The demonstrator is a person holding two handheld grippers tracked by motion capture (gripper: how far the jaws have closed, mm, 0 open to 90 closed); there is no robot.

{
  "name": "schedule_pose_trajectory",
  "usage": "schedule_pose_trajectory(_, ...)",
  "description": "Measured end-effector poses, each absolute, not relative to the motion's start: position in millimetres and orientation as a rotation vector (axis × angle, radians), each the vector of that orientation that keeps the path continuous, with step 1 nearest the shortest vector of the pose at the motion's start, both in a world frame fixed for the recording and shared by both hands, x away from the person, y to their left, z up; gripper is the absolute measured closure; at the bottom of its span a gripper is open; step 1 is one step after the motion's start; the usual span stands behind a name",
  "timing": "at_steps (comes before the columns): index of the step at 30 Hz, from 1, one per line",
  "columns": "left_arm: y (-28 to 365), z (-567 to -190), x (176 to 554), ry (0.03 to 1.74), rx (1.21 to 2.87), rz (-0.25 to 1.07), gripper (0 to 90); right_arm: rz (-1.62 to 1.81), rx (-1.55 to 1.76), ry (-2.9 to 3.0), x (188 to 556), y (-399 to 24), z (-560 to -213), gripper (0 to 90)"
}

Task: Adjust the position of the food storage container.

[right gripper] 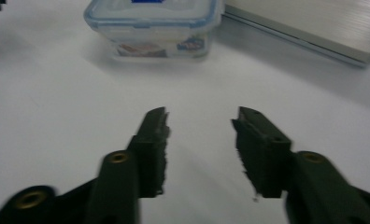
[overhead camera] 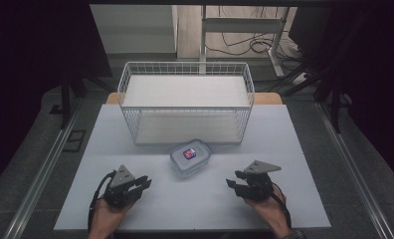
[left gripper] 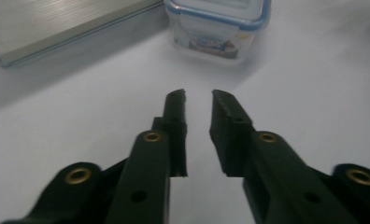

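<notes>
A clear plastic food box (overhead camera: pixel 190 157) with a blue-rimmed lid and a coloured label sits near the middle of the white table (overhead camera: pixel 195 199). The same box (left gripper: pixel 218 28) lies ahead of the left gripper (left gripper: pixel 199 95), whose jaws stand a narrow gap apart with nothing between them. In the right gripper view the box (right gripper: pixel 155 25) lies ahead and to the left of the right gripper (right gripper: pixel 202 114), which is open wider and empty. From above, the left gripper (overhead camera: pixel 146 181) rests at the table's front left and the right gripper (overhead camera: pixel 233 179) at its front right, each held by a hand.
A white wire basket (overhead camera: pixel 186 102) with a pale flat floor stands just behind the box. Its base edge (left gripper: pixel 75 35) shows in the left gripper view and its base edge (right gripper: pixel 304 28) in the right gripper view. Dark floor, rails and cables surround the table.
</notes>
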State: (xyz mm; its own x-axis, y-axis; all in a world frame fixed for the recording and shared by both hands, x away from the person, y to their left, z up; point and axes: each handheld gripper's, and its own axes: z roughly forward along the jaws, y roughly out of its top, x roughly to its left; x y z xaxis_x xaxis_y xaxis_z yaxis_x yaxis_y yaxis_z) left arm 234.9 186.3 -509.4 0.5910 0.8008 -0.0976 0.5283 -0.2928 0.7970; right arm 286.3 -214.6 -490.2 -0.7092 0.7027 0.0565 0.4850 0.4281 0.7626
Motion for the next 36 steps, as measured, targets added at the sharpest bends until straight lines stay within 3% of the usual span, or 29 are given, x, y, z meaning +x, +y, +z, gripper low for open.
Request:
schedule_pose_trajectory(5,178,-507,250,1.044,1.958,0.389,89.8,1.160,0.988,2.444,311,-196,-486,80.4)
schedule_pose_trajectory(6,178,-507,250,1.044,1.958,0.389,89.9,1.160,0.988,2.444,311,-196,-486,80.4)
schedule_pose_trajectory(7,174,-507,257,1.048,1.954,0.399,90.0,1.155,0.956,2.444,322,-186,-485,89.1)
schedule_pose_trajectory(18,143,-517,291,1.087,2.015,0.466,90.0,1.099,0.989,2.397,379,-152,-484,89.6)
schedule_pose_trajectory(23,129,-527,307,1.116,2.042,0.456,90.0,1.062,1.036,2.409,407,-143,-500,89.4)
schedule_pose_trajectory(36,125,-533,322,1.164,2.047,0.422,90.0,1.099,1.053,2.477,386,-148,-504,89.5)
